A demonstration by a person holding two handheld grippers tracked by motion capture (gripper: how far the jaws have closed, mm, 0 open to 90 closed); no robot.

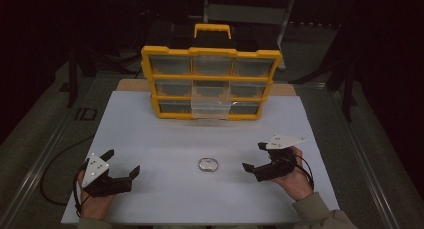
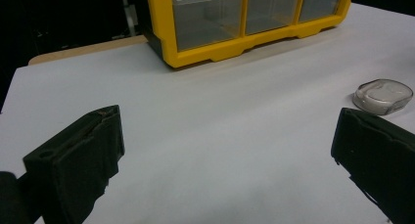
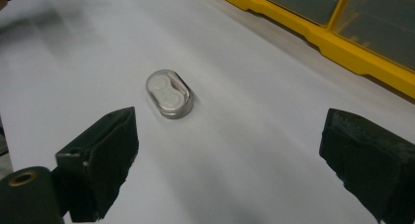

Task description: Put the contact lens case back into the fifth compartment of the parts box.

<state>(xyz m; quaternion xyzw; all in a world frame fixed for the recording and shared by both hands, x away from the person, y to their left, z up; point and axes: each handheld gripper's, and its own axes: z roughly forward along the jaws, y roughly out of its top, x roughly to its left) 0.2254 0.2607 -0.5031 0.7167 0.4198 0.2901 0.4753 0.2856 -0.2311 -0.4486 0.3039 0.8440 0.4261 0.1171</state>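
The yellow plastic drawer cabinet point(image 1: 211, 83) has one clear bottom drawer point(image 1: 211, 108) pulled out, seemingly empty, while the small clear oval plastic case point(image 1: 208, 165) lies flat on the white table point(image 1: 150, 139) between the spread, empty left gripper point(image 1: 121, 163) and right gripper point(image 1: 254, 156)

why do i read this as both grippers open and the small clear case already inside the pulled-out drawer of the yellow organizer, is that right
Not quite. The small clear case is not in the pulled-out drawer; it lies on the white table, between the left gripper and the right gripper, well in front of the yellow organizer. The high view shows this. Both grippers are indeed open.
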